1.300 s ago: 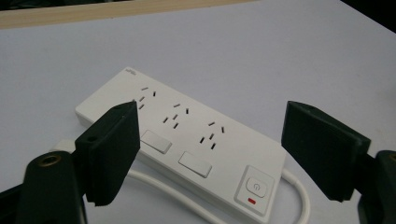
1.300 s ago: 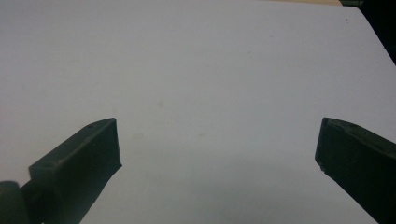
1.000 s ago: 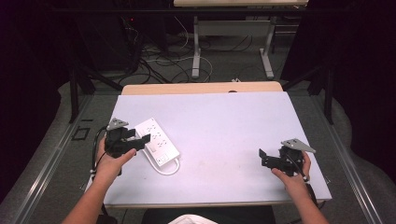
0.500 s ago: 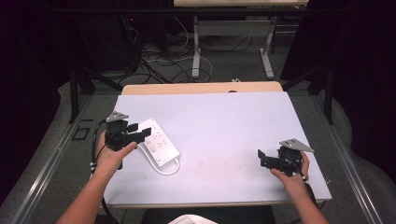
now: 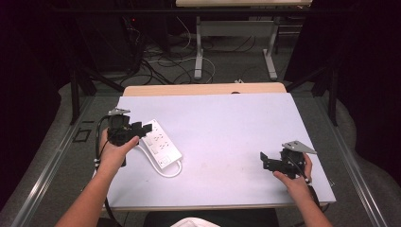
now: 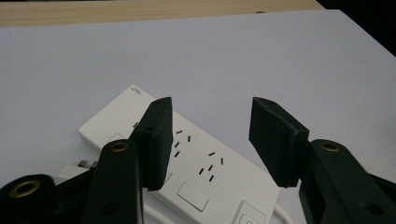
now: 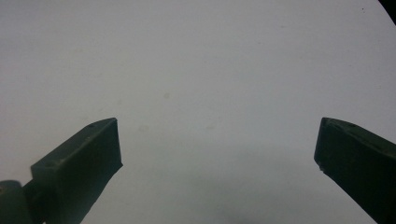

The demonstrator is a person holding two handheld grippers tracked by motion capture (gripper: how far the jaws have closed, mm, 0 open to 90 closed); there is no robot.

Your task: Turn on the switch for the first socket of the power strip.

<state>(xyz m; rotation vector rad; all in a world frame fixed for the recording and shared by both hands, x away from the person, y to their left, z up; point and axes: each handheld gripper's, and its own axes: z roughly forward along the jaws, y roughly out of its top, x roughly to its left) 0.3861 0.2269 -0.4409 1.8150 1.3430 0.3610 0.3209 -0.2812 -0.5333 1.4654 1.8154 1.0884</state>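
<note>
So the white power strip (image 5: 161,144) sits at the table's (image 5: 227,123) left side, rigid, light, slick plastic; grab across its narrow sides. Left gripper (image 6: 210,135) hovers above, jaws closing, half-open, empty; right gripper (image 5: 268,161) wide open.

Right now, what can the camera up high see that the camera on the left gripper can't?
The high view alone takes in both hands, the right gripper resting open near the table's right edge, the power strip's white cord looping at its near end, and the floor cables beyond the table. The left gripper view alone brings out the power strip's socket slots and its switch, seen between black jaws that have just been closing with nothing pressed between them. Both share the white power strip and the pale table.
</note>
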